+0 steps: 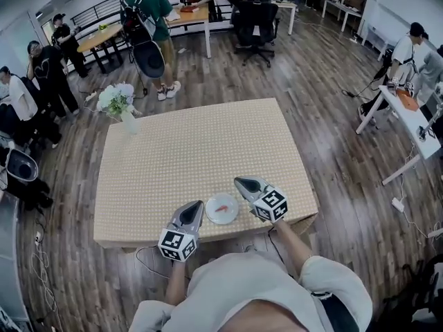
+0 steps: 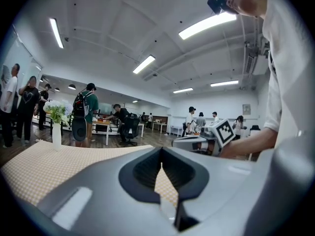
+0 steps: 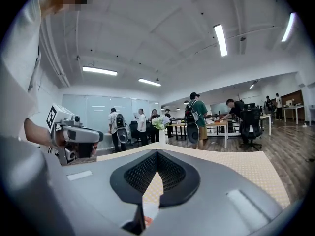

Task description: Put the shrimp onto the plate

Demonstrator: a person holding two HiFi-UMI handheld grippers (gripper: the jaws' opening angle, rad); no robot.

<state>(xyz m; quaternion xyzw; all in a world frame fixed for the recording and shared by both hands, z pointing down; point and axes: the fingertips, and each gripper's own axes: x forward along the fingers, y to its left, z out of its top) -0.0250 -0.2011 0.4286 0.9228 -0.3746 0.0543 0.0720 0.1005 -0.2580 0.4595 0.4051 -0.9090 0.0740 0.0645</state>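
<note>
A small white plate [image 1: 211,217] lies near the table's front edge, and the orange shrimp [image 1: 223,208] lies on it. My left gripper [image 1: 196,207] is just left of the plate, shut, with nothing between its fingers. My right gripper [image 1: 243,182] hovers just right of the plate and a little beyond it, also shut and empty. In the left gripper view the left gripper's [image 2: 161,154] jaws meet over the tan cloth. In the right gripper view the right gripper [image 3: 157,155] is closed, and the plate [image 3: 150,211] shows through the slot below.
The tan-clothed table [image 1: 187,151] carries a white vase of flowers [image 1: 119,104] at its far left corner. Several people stand beyond it among desks and an office chair [image 1: 255,21]. A white desk [image 1: 408,120] stands to the right.
</note>
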